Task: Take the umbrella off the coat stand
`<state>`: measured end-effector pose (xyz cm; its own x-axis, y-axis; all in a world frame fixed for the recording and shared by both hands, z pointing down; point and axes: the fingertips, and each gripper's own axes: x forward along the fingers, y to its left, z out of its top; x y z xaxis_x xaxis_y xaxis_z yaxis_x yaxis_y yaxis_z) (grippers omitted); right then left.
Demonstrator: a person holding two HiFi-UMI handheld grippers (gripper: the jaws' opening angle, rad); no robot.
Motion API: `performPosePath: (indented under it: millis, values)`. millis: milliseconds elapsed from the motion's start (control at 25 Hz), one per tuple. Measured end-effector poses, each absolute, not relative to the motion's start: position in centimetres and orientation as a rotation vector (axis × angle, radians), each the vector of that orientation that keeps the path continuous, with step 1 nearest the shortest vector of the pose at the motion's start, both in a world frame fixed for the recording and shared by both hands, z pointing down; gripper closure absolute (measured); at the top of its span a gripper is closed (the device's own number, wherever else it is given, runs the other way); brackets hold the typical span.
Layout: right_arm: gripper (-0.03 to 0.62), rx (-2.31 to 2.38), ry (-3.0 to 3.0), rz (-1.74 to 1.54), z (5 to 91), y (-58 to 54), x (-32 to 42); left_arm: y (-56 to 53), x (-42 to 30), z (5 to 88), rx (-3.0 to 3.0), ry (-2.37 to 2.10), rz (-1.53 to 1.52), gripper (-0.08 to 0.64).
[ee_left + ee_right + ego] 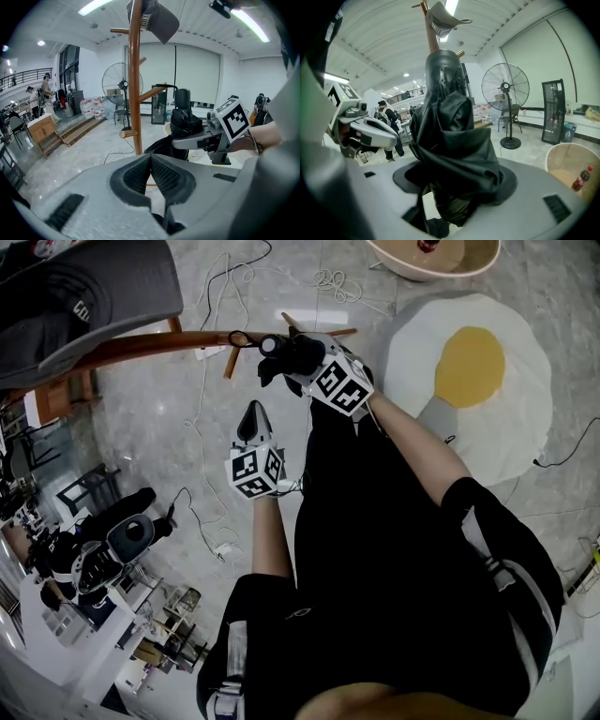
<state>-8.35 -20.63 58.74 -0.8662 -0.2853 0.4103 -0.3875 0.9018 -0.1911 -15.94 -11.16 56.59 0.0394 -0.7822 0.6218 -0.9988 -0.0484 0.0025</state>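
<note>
Umbrella (450, 136), black and folded, is clamped in the right tongs (454, 197), close before the wooden coat stand (135, 70). Left tongs (151, 173) are together, empty. Below them is a grey marble floor (141, 418) with cables (200, 451); a fan (505, 86) stands beyond. The lettering on the cap (157, 18) is unreadable.

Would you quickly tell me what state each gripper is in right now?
Left gripper: jaws closed, holding nothing.
Right gripper: jaws closed on the black folded fabric umbrella.
</note>
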Motion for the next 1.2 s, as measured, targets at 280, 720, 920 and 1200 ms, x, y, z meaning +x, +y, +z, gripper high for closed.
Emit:
performPosePath:
  millis: [280,720,920,1200]
  values:
    - [0.307,0.512,-2.684,0.37,58.2,-20.5,-7.0,-11.1,-15.0,56.5,1.893,-1.796,0.639,0.56]
    - [0.307,0.502,-2.7,0.369,56.5,-19.3,-4.7,-10.8,-13.8,55.2,1.889,-1.845,0.598,0.56]
    - [0.307,0.475,-2.702,0.349,55.3,-17.8,-2.7,-9.1,-13.2,54.9,1.841,-1.889,0.564,0.56]
    - [0.307,0.421,-2.7,0.355,54.4,-15.9,-1.2,-7.0,-12.2,55.4,1.782,-1.906,0.547,0.56]
